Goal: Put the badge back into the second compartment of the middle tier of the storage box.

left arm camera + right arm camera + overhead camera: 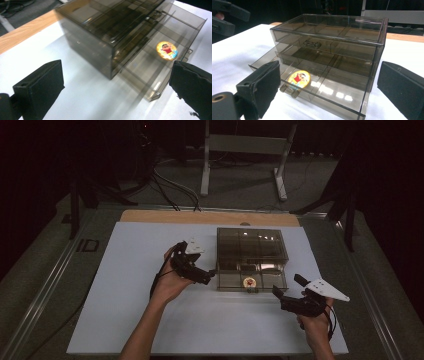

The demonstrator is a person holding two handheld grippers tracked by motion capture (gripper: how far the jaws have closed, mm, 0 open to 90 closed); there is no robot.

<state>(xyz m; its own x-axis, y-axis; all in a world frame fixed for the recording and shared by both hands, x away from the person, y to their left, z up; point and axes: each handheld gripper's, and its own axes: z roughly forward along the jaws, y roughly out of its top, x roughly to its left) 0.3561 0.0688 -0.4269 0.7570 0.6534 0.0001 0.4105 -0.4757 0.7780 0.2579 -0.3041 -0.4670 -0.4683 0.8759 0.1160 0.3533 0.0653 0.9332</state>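
Note:
A smoked clear drawer box (252, 245) stands on the white mat (150, 320), seen close in the left gripper view (100, 32) and the right gripper view (329, 32). Its bottom drawer (227, 280) is pulled out toward me. A round yellow badge (249, 282) with a cartoon figure lies inside the drawer (167, 50) (298, 77). My left gripper (207, 276) (117, 75) is at the box's left front corner, open and empty. My right gripper (289, 286) (330, 80) hovers off the drawer's front right, open and empty. The left gripper (227, 15) also shows far off.
A wooden strip (200, 217) runs along the table's far edge behind the mat. Beyond it, on the floor, stand a metal frame (245, 150) and loose cables (170, 187). Dark stands flank the table on both sides.

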